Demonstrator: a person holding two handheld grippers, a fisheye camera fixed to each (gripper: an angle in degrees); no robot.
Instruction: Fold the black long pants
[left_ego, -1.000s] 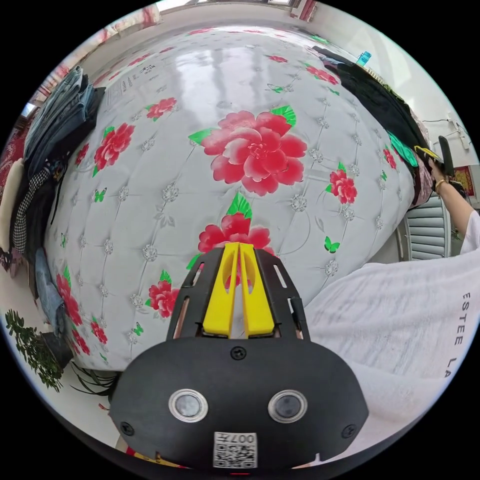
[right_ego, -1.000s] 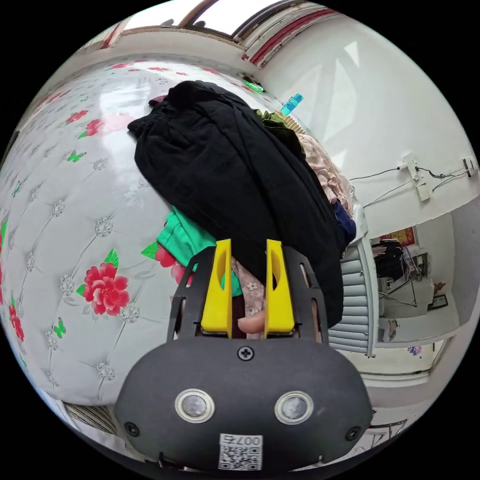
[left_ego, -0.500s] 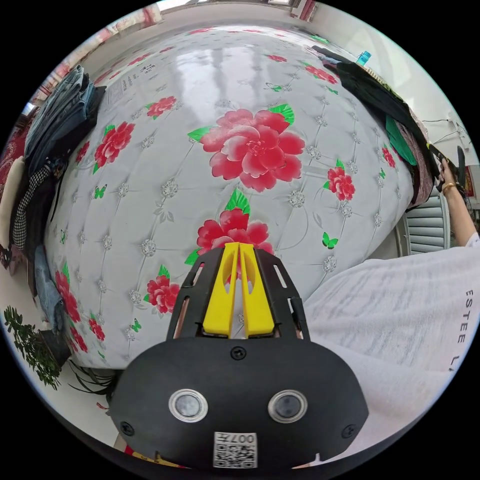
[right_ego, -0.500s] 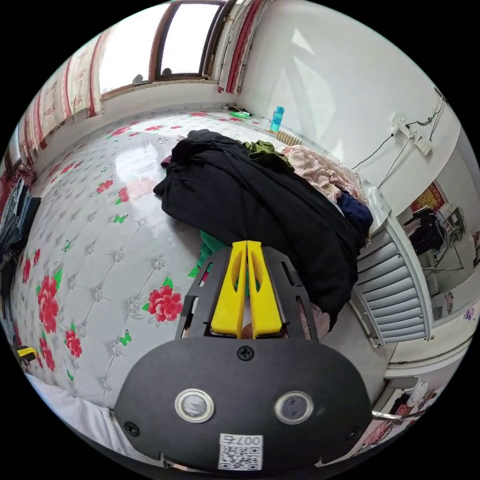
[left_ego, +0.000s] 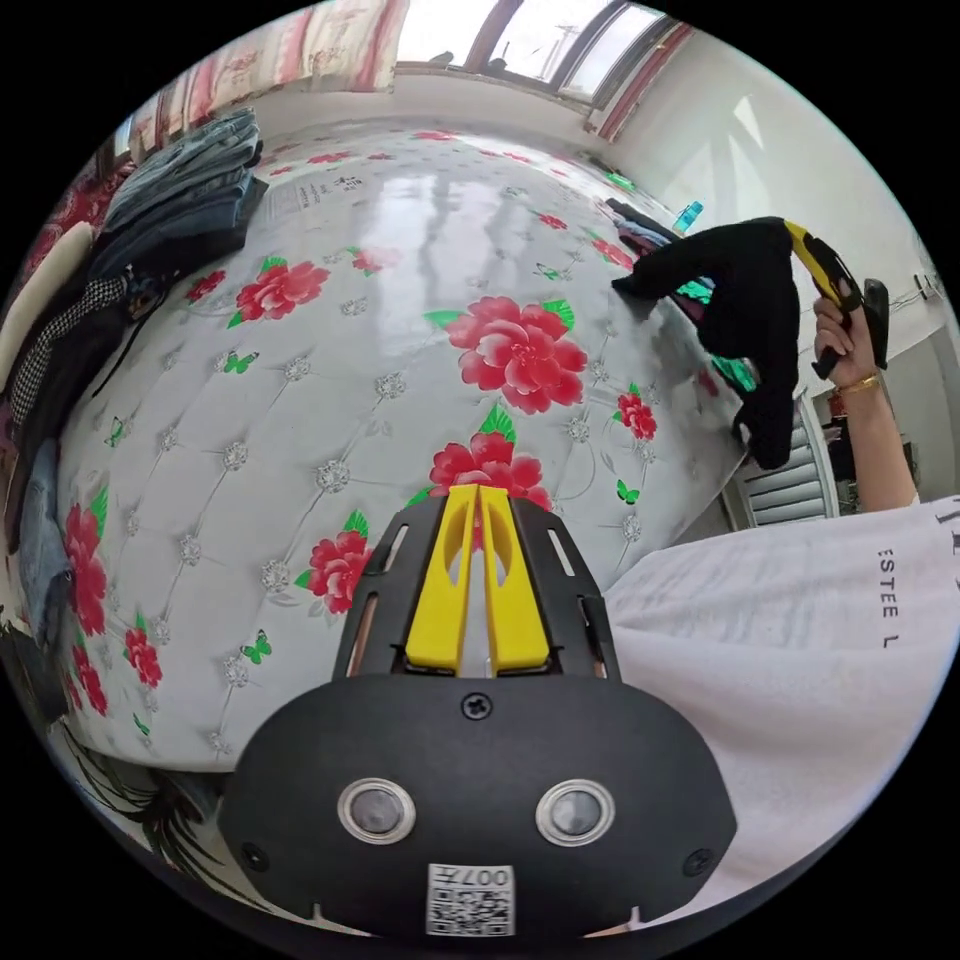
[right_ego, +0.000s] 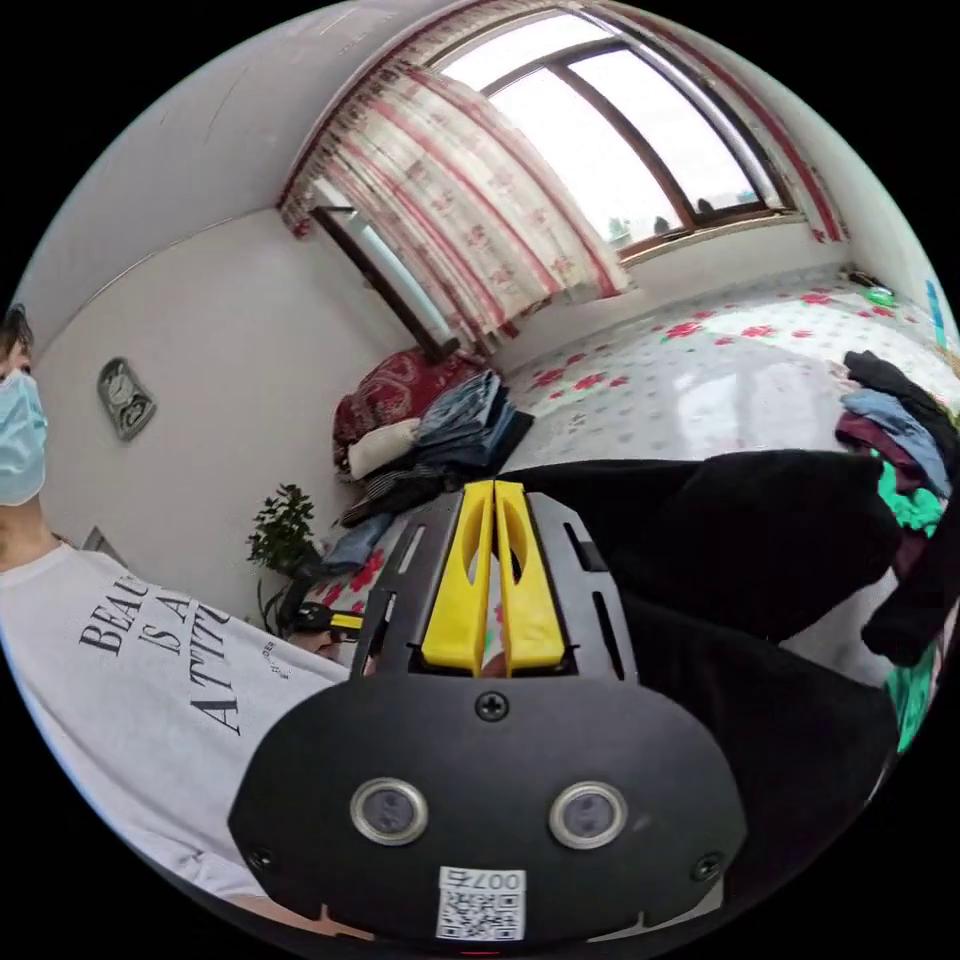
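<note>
The black long pants (left_ego: 750, 290) hang in the air over the bed's right edge, held up by my right gripper (left_ego: 805, 245), whose yellow jaws are shut on the cloth. In the right gripper view the same jaws (right_ego: 494, 490) are pressed together, with the black pants (right_ego: 740, 540) draping away to the right and below them. My left gripper (left_ego: 478, 495) hovers shut above the near side of the floral mattress (left_ego: 400, 330), with nothing in it.
A stack of folded jeans (left_ego: 180, 190) lies at the mattress's far left. A heap of mixed clothes (right_ego: 900, 470) sits on the right side of the bed. The person's white T-shirt (left_ego: 800, 620) is near my left gripper. A potted plant (right_ego: 285, 530) stands by the wall.
My right gripper shut on the black pants and lifted them off the clothes heap, swinging up and round toward the window. The left gripper stays shut over the mattress.
</note>
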